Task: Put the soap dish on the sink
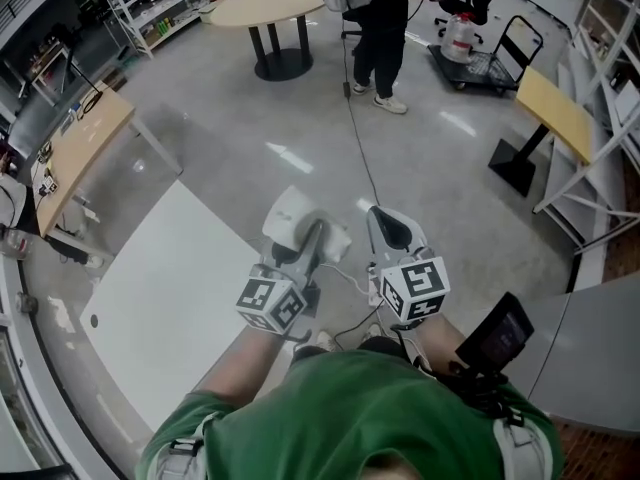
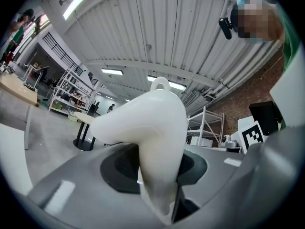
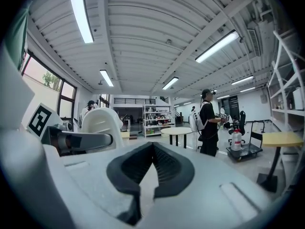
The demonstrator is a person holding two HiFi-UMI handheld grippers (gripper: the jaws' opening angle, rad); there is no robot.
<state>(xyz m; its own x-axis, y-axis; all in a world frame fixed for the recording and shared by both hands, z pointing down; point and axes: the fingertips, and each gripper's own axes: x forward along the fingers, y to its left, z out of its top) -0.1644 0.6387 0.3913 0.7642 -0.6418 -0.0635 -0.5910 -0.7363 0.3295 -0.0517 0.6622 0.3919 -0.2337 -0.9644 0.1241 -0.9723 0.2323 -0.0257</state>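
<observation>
The white soap dish (image 1: 293,219) is held off the floor in front of me, with my left gripper (image 1: 306,240) shut on it. In the left gripper view the soap dish (image 2: 157,128) rises between the dark pads (image 2: 119,168) and fills the middle; a small loop sticks up at its top. My right gripper (image 1: 392,230) hangs close beside it on the right, shut with nothing between its pads (image 3: 167,163). From the right gripper view the soap dish (image 3: 101,123) and the left gripper's finger (image 3: 81,140) show at the left. No sink is in any view.
A white tabletop (image 1: 170,298) lies low at my left. A wooden desk (image 1: 80,148) stands farther left, a round table (image 1: 270,3) at the back. A person (image 1: 380,28) stands by a cart (image 1: 480,63). A yellow desk (image 1: 555,113) and shelving are at the right.
</observation>
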